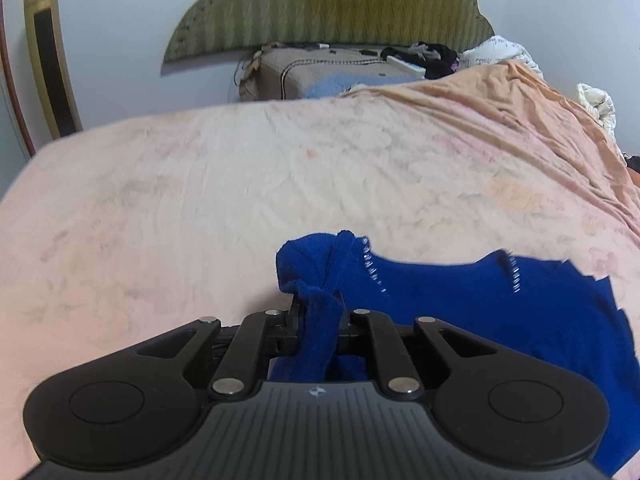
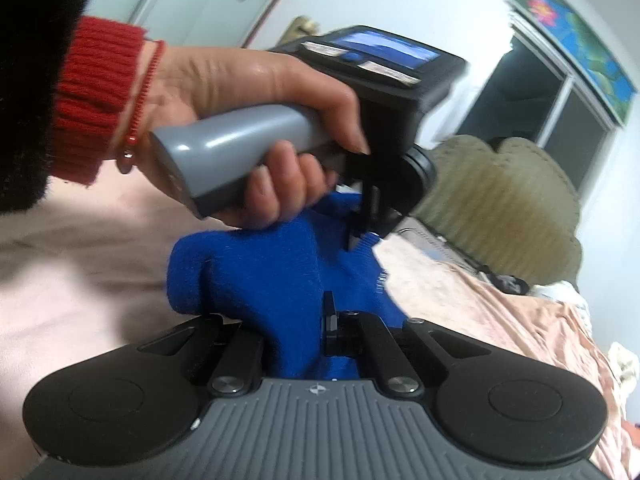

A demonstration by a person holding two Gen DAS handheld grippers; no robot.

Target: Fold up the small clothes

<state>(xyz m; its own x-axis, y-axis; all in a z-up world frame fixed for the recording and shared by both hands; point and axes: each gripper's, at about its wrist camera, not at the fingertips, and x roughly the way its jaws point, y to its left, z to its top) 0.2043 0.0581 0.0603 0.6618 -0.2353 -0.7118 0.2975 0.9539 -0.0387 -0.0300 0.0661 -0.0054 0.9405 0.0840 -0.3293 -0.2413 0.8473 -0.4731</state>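
While both my grippers are pinched onto the same blue garment (image 1: 460,304), it hangs bunched between them over the bed. L gripper (image 1: 318,314): jaws closed tight on a twisted fold of the knit, fabric squeezed between the pads and running back under the body toward the cam. Rest of the garment spreads off to the right in the left wrist view, w/ two short rows of small shiny studs near its upper edge; its far right edge is ragged w/ blur.

R gripper (image 2: 296,320): jaws clamped on a thick wad of the blue garment (image 2: 260,276). Only the right finger (image 2: 330,320) shows clearly; the left one is buried under cloth. A rounded lobe of fabric sticks out to the left of the jaws.

From the right wrist view I see the left hand (image 2: 248,96) wrapped round the grey handle (image 2: 236,148) of the other gripper, red knit cuff (image 2: 96,96) and a red bead bracelet (image 2: 140,92) at the wrist, black fuzzy sleeve above that. That unit's small screen (image 2: 384,50) is lit blue.

Bed sheet (image 1: 240,176) is pale pink, wrinkled, w/ an orange blanket (image 1: 520,96) humped at far right. Green ribbed headboard (image 1: 340,0) against the wall, a brown cushion (image 1: 320,68) below it w/ dark clothes piled beside. Gold-framed tower unit (image 1: 48,52) stands at far left. Window (image 2: 560,108) is dark.
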